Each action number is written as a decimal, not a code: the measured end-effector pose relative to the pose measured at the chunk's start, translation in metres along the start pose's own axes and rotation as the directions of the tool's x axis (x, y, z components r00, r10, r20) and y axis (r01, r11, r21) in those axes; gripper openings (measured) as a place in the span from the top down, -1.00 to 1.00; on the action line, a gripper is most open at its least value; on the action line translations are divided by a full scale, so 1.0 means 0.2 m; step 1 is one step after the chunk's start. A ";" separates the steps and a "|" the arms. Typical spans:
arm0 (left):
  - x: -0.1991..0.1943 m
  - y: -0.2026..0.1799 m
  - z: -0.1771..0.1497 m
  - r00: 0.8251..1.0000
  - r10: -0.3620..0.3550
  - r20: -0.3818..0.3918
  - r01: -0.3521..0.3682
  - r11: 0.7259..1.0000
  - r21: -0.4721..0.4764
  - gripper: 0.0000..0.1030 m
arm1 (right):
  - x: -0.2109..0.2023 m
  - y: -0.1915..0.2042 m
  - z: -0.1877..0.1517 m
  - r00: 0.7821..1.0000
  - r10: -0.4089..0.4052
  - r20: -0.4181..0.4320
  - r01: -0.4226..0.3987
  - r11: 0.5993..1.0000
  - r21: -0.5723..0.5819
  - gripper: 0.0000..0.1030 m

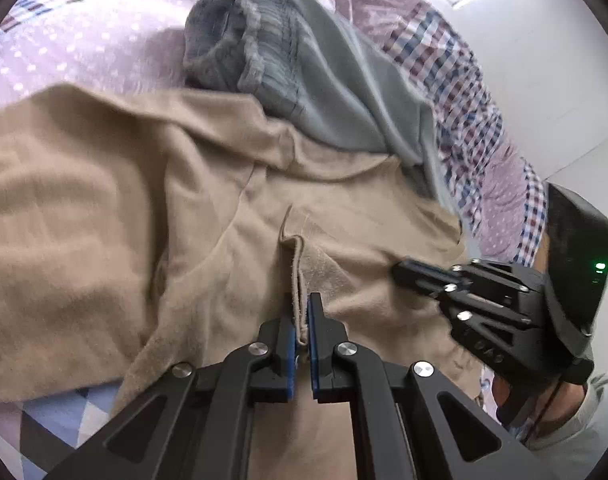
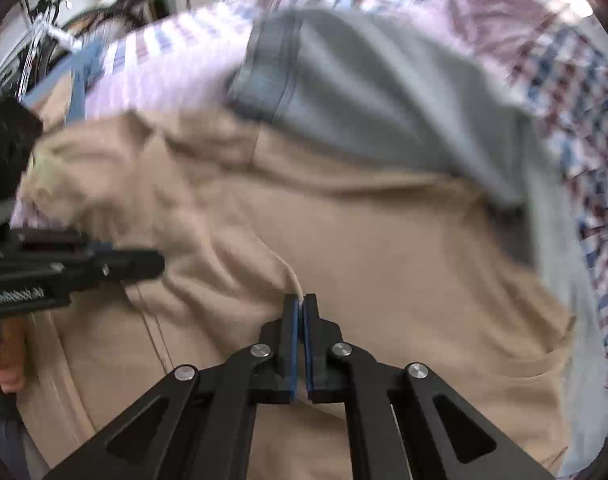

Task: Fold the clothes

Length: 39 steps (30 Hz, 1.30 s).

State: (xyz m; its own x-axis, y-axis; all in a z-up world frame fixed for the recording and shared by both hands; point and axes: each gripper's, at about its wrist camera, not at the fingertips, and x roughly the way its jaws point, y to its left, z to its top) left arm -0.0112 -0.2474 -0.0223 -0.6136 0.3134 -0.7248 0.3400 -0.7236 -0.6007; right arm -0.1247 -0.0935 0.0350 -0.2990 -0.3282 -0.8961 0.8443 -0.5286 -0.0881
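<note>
Left claw [image 1: 301,312]: jaws closed on a raised hem fold of the beige garment [image 1: 104,208]; blue pads pinch the fabric edge, which runs from the pads toward 12 o'clock in the left wrist view.

Right claw [image 2: 302,310]: jaws closed on a thin ridge of the same beige garment [image 2: 383,280], a pale sliver of cloth showing between the pads. This view is motion-blurred, so exactly which seam or edge is held cannot be told.

Relative position: from the left wrist view the right claw [image 1: 407,272] lies at 3 o'clock, near, its tip resting at the cloth. From the right wrist view the left claw [image 2: 144,266] lies at 9 o'clock. Both sit on the near side of the garment.

Garment lies spread and wrinkled on the bed [image 1: 64,48], its bulk running from 9 o'clock across to 3 o'clock in the left view, extending away from both claws toward 12 o'clock. A grey garment [image 1: 343,92] overlaps its far edge at 12 to 1 o'clock.

Judgement: two-point pinch along the near edge is set; the fold likely turns on carrying that edge toward 12 o'clock. Risk: the grey piece, touching the far edge, may drag along
</note>
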 end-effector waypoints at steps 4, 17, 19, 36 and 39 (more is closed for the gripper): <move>0.00 -0.01 0.01 1.000 0.005 0.013 -0.005 1.000 0.004 0.92 | 0.08 -0.03 0.02 0.998 -0.043 -0.047 0.044 0.999 0.017 0.96; -0.04 0.02 0.03 0.999 0.018 0.038 -0.016 0.999 -0.035 0.92 | -0.13 -0.20 -0.03 0.979 -0.198 0.052 0.185 0.964 0.189 0.18; -0.04 0.03 0.03 0.999 0.018 0.036 -0.017 0.999 -0.044 0.92 | -0.28 -0.32 -0.14 0.964 -0.247 0.097 0.211 0.936 0.282 -0.08; -0.13 -0.03 0.03 0.986 0.114 0.121 -0.114 0.993 -0.013 0.65 | -0.61 -1.07 -1.56 0.968 -0.248 -0.022 0.143 0.482 0.864 -0.14; -0.15 -0.04 0.03 0.982 0.119 0.147 -0.119 0.993 -0.005 0.43 | -0.55 -1.03 -1.62 0.980 -0.198 -0.031 0.127 0.492 0.861 -0.14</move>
State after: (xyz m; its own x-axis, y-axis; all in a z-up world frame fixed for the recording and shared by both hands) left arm -0.0003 -0.2547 0.0066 -0.6672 0.1313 -0.7332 0.4142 -0.7527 -0.5117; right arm -0.1226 0.3052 0.0110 -0.4460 -0.1927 -0.8740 -0.0055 -0.9759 0.2180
